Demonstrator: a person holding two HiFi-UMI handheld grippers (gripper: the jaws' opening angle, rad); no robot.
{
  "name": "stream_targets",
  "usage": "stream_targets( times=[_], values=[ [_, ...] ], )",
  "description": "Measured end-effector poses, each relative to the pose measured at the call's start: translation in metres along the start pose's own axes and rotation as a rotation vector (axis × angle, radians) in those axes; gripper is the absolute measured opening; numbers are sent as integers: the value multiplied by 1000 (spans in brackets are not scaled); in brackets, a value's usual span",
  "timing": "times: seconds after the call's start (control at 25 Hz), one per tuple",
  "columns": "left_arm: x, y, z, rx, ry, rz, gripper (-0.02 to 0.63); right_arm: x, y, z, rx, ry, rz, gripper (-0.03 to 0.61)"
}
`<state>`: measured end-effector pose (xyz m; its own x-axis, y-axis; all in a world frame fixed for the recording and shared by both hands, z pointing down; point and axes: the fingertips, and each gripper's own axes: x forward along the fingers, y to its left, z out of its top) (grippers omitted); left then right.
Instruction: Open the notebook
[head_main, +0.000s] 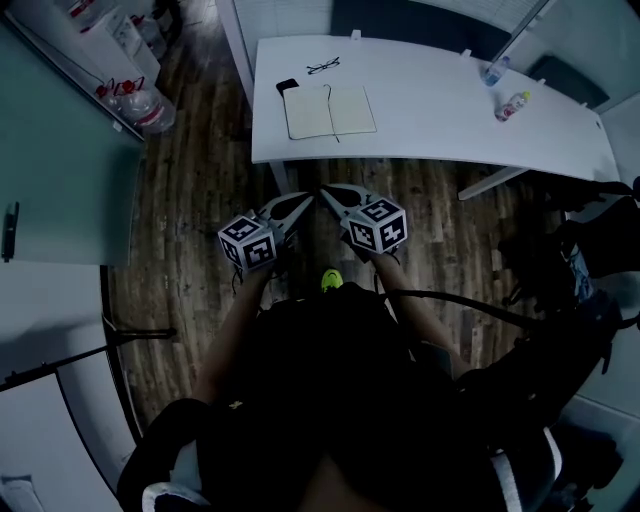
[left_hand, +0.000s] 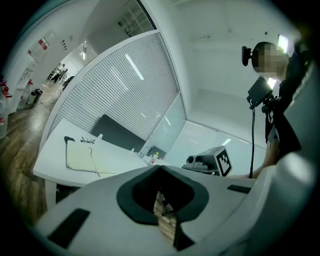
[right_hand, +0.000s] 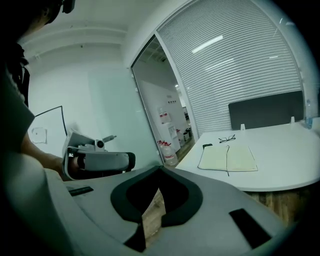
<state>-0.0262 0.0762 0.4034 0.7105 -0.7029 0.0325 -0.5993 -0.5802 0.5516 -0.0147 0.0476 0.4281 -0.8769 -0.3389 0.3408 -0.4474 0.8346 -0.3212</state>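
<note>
The notebook (head_main: 330, 110) lies open on the white table (head_main: 430, 130), its cream pages up and a ribbon down the middle. It also shows in the left gripper view as the notebook (left_hand: 82, 157) and in the right gripper view as the notebook (right_hand: 228, 158). My left gripper (head_main: 306, 197) and right gripper (head_main: 325, 190) hover over the wooden floor in front of the table, tips nearly meeting, well short of the notebook. Both are shut with nothing between the jaws.
Eyeglasses (head_main: 323, 66) and a small black object (head_main: 287, 86) lie beyond the notebook. Two bottles (head_main: 511, 104) stand at the table's right end. Water jugs (head_main: 140, 105) sit on the floor at the left by a glass partition. A dark chair stands at the right.
</note>
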Motion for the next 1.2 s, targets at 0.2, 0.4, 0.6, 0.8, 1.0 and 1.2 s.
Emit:
stream_targets(
  times=[0.2, 0.4, 0.6, 0.8, 1.0, 1.2],
  values=[
    [-20, -18, -5, -4, 1, -29, 17, -8, 26, -3, 0, -8, -16, -14],
    [-46, -33, -15, 2, -16, -41, 17, -16, 57, -18, 9, -19, -25, -14],
    [-70, -55, -36, 0, -31, -69, 17, -28, 87, -47, 26, -8, -33, -14],
    [-86, -68, -67, -49, -12, -82, 17, -42, 109, -68, 37, -8, -41, -15],
    [-93, -86, -71, -37, -20, -90, 17, -54, 125, -70, -12, -27, -49, -15],
    [-99, -92, -64, -5, -46, -72, 17, -62, 133, -62, -33, -56, -40, -15]
  ],
)
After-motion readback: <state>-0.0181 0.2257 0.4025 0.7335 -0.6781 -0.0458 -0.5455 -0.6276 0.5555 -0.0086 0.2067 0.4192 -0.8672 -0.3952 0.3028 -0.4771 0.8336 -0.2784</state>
